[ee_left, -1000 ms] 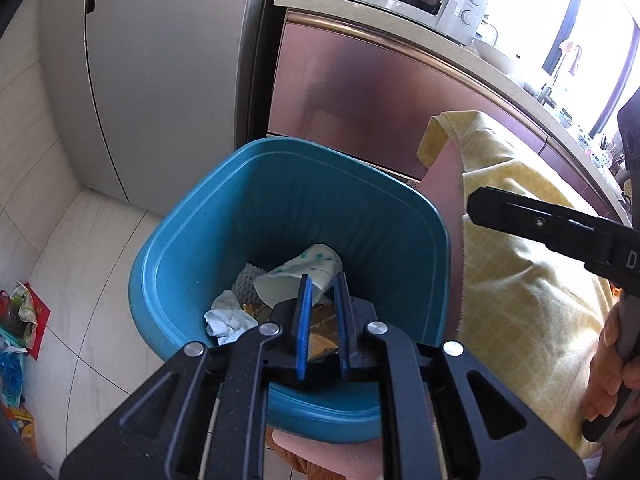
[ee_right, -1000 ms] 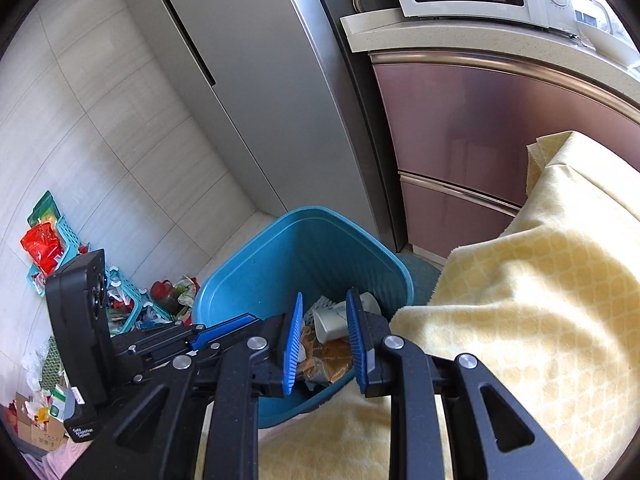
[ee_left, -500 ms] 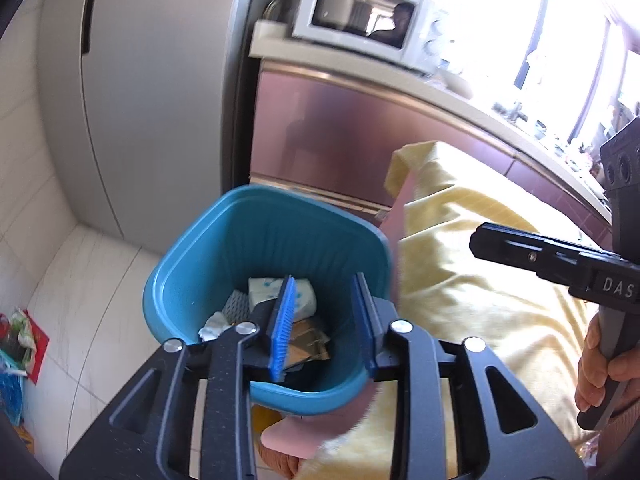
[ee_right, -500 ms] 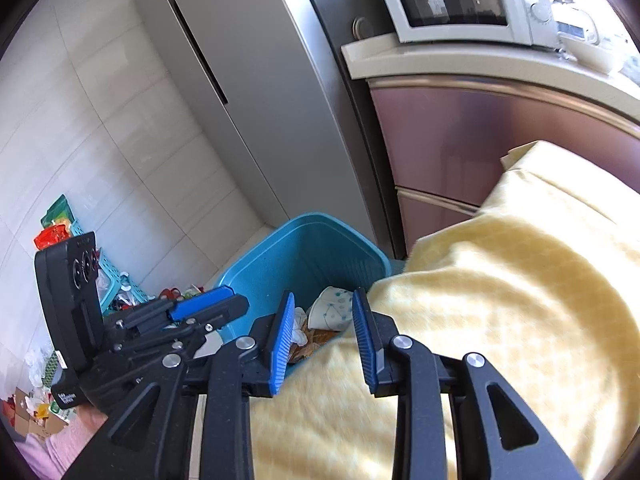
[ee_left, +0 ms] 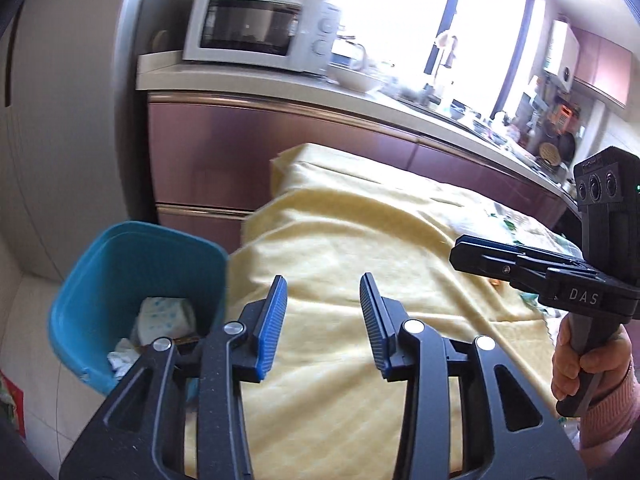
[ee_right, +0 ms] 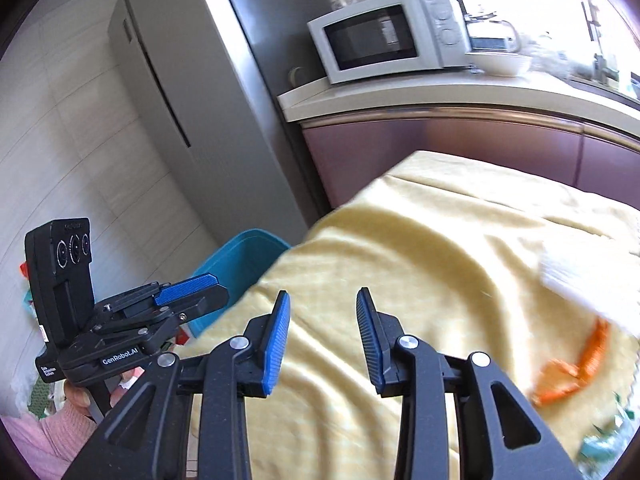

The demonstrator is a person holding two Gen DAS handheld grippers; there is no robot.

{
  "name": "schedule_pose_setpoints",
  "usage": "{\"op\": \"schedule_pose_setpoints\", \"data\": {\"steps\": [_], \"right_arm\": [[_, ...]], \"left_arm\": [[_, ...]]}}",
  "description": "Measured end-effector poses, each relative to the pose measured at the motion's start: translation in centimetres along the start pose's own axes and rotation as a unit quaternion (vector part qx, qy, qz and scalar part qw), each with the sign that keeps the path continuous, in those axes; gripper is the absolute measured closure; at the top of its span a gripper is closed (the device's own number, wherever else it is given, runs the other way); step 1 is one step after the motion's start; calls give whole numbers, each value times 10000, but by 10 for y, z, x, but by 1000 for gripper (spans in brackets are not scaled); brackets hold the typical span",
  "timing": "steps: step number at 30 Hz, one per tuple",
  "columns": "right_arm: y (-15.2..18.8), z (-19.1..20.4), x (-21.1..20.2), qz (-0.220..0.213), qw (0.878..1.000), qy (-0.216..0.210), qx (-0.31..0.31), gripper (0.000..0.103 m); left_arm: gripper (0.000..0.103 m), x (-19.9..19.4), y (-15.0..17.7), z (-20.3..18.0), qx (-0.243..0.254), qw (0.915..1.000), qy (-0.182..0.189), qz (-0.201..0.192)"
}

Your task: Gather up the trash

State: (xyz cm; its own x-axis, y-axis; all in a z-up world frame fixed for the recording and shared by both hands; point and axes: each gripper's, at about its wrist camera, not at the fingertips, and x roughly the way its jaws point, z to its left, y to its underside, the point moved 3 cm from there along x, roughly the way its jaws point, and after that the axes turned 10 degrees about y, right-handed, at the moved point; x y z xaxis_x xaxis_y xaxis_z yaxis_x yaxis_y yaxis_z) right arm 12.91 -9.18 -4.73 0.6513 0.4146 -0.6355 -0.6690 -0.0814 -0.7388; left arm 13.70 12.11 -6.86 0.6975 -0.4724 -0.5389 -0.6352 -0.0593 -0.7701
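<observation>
Presently: left gripper (ee_left: 323, 322), right gripper (ee_right: 322, 336) held over yellow cloth (ee_left: 360, 240), jaws opening, nothing between. Orange scrap (ee_right: 568, 376) noted on cloth, well apart from blue bin (ee_left: 132, 280) beside cloth edge; likely next pickup.

blurred orange scrap (ee_right: 568, 376), perhaps peel; blue bin (ee_right: 240, 264) half behind yellow cloth (ee_right: 400, 280)

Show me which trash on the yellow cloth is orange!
The curled scrap, lying between the blurry white piece and the greenish bits; only it is orange.
</observation>
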Motion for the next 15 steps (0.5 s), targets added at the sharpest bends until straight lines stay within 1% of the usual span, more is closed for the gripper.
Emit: {"op": "schedule_pose_setpoints", "data": {"steps": [7, 15], "right_arm": [[17, -62, -35, -133, 9975, 492, 485, 71], [41, -134, -68, -291, 9878, 1028, 1136, 71]], "left_arm": [[65, 35, 5, -64, 448, 9975, 458, 300], [62, 78, 13, -124, 838, 9902, 905, 653]]}}
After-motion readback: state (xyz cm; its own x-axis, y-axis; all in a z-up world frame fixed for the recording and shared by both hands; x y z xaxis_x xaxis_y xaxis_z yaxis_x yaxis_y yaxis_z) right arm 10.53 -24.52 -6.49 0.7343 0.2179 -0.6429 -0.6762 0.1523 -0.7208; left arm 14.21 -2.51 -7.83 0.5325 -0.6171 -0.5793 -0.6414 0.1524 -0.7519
